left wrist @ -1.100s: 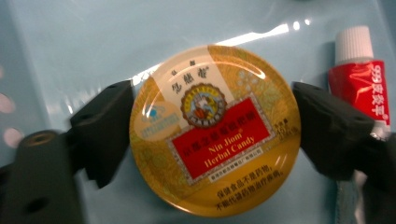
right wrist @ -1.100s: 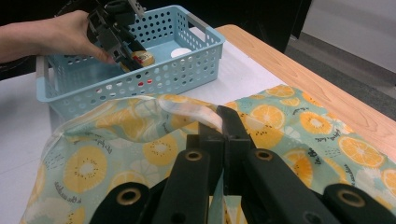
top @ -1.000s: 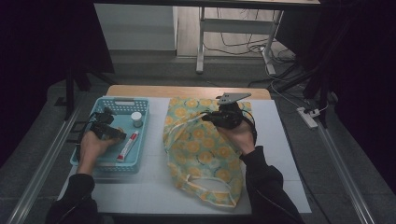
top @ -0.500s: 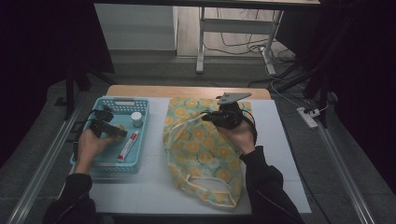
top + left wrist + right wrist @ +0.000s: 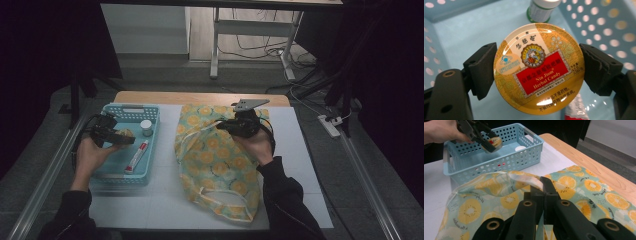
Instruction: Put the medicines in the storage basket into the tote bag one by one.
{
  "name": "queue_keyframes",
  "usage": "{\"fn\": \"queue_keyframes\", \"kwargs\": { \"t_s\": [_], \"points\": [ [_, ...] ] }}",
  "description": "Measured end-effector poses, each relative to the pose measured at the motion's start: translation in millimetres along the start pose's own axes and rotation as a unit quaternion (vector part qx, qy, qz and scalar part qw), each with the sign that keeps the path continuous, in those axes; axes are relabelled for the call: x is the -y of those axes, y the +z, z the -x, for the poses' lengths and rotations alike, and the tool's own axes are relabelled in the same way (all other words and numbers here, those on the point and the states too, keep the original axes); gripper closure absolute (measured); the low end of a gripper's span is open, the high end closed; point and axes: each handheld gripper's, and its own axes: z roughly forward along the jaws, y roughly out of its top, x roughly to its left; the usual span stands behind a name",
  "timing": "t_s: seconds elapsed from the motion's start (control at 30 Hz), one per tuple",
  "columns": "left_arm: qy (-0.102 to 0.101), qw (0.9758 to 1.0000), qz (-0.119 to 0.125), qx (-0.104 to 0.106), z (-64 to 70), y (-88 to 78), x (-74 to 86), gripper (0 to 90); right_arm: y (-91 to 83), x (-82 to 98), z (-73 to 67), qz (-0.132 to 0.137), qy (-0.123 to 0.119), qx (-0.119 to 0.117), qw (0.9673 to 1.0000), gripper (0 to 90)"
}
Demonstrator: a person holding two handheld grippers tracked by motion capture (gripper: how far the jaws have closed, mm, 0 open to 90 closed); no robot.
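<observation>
Gold round candy tin (image 5: 538,68) pinched flat between left gripper (image 5: 116,139) pads above perforated pale-blue plastic basket (image 5: 151,111), seemingly for transfer; right gripper (image 5: 543,187) clamped tight on rim of citrus-print fabric bag (image 5: 216,165), likely holding its mouth open to receive it.
</observation>
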Motion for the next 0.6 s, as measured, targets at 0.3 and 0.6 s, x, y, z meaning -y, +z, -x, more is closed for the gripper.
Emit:
{"fn": "queue_keyframes", "kwargs": {
  "t_s": [0.3,0.6],
  "points": [
    [0.031,0.999,0.025,0.021,17.0,-14.2,1.9,20.4,-0.5,0.2,0.8,0.001,0.0,0.001,1.0,89.9],
    [0.061,0.9966,0.04,0.038,40.2,-25.1,1.0,20.4,0.0,0.8,1.4,0.001,0.001,0.002,1.0,89.9]
  ]
}}
